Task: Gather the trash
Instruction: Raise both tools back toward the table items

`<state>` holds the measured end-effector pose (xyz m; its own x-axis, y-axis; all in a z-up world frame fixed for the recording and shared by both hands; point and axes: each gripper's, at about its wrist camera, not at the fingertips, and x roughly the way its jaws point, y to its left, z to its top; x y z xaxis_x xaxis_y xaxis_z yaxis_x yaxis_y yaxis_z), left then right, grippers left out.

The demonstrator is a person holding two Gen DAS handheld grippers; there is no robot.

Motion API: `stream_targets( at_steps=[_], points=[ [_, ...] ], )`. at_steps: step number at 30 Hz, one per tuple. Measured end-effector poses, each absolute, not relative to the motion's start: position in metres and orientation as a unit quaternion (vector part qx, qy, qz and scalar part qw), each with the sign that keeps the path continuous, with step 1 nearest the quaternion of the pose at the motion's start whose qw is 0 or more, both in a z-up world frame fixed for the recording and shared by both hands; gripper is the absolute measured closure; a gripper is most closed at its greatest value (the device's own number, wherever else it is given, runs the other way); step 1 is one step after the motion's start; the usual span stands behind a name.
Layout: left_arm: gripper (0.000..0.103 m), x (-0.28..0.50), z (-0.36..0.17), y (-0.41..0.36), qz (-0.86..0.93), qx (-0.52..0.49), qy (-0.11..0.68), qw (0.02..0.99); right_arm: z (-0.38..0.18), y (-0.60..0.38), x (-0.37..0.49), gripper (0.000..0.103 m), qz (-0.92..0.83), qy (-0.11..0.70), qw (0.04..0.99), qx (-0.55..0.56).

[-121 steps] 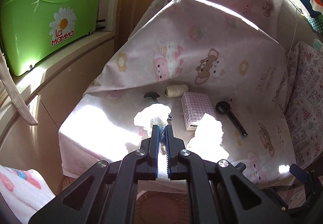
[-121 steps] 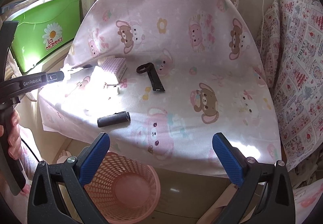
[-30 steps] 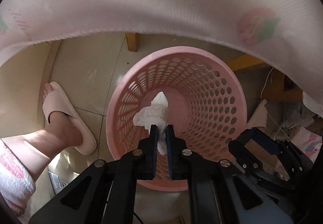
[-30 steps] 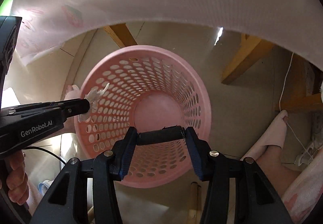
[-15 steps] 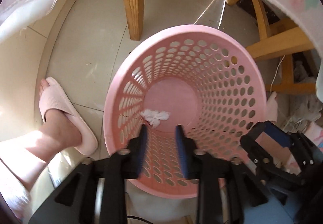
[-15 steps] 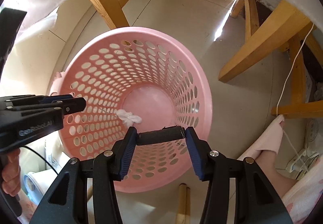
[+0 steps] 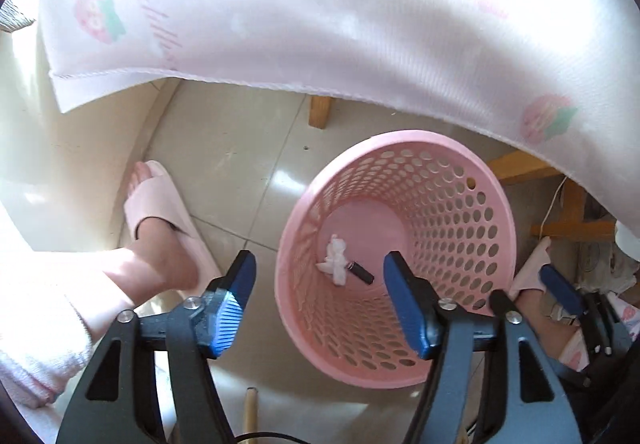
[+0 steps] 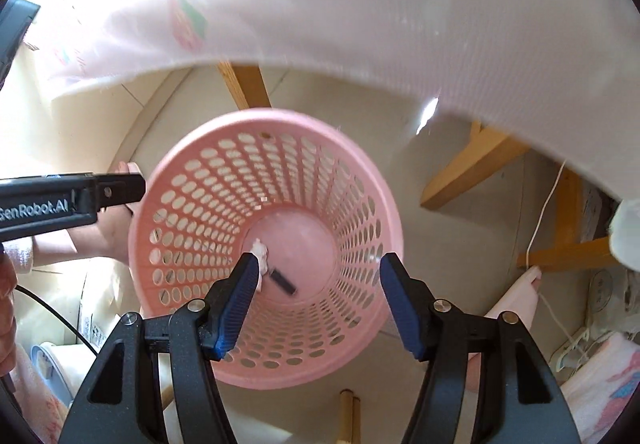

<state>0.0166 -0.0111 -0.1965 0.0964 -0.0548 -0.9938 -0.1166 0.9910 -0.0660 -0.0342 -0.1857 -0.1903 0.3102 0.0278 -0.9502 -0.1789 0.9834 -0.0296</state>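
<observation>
Pink basket [image 7: 496, 228]: holds tissue [image 7: 335, 260], black tube [image 7: 361, 272]. Above it, my left claw [image 7: 320, 292] and right claw [image 8: 316, 290] (both empty) are opening.

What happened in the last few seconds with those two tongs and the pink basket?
Both let go. The left tongs dropped the crumpled white tissue and the right tongs dropped the short black cylinder; both pieces now lie on the bottom of the pink perforated plastic basket. Both tongs' jaws are opening, with nothing between them. The basket stayed on the floor under the pink printed cloth.
</observation>
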Motion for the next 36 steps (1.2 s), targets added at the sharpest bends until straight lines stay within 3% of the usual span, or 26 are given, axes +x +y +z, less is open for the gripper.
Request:
stream_targets(
  at_steps=[7,12,16,21,23,25,31,36],
  points=[
    [0.033,0.012,-0.156,0.002,0.023,-0.058,0.637,0.768,-0.128,-0.188,-0.045,0.034,0.058,0.504,0.86,-0.062],
    [0.009,0.007,-0.111,0.002,0.048,-0.023,0.581,0.812,-0.071,-0.196,-0.057,0.027,0.061,0.429,0.9,-0.044],
    [0.009,0.012,-0.075,0.015,0.035,-0.058,0.564,0.823,-0.028,-0.207,-0.06,0.021,0.068,0.378,0.923,-0.032],
    [0.008,0.031,-0.016,0.017,0.036,-0.027,0.507,0.861,0.027,-0.218,-0.044,0.017,0.083,0.34,0.934,-0.071],
    [0.001,0.04,-0.001,0.013,0.039,-0.012,0.481,0.876,0.046,-0.226,-0.034,0.017,0.092,0.327,0.937,-0.078],
    [0.001,0.05,0.006,0.005,0.048,0.012,0.465,0.884,0.062,-0.236,-0.025,0.013,0.089,0.312,0.942,-0.083],
    [0.001,0.088,-0.007,-0.018,0.003,0.028,0.5,0.866,0.073,-0.254,-0.008,0.008,0.051,0.278,0.955,-0.091],
    [0.001,0.09,-0.01,-0.02,0.031,0.028,0.44,0.897,0.051,-0.264,0.002,0.008,0.021,0.276,0.957,-0.09]
  ],
)
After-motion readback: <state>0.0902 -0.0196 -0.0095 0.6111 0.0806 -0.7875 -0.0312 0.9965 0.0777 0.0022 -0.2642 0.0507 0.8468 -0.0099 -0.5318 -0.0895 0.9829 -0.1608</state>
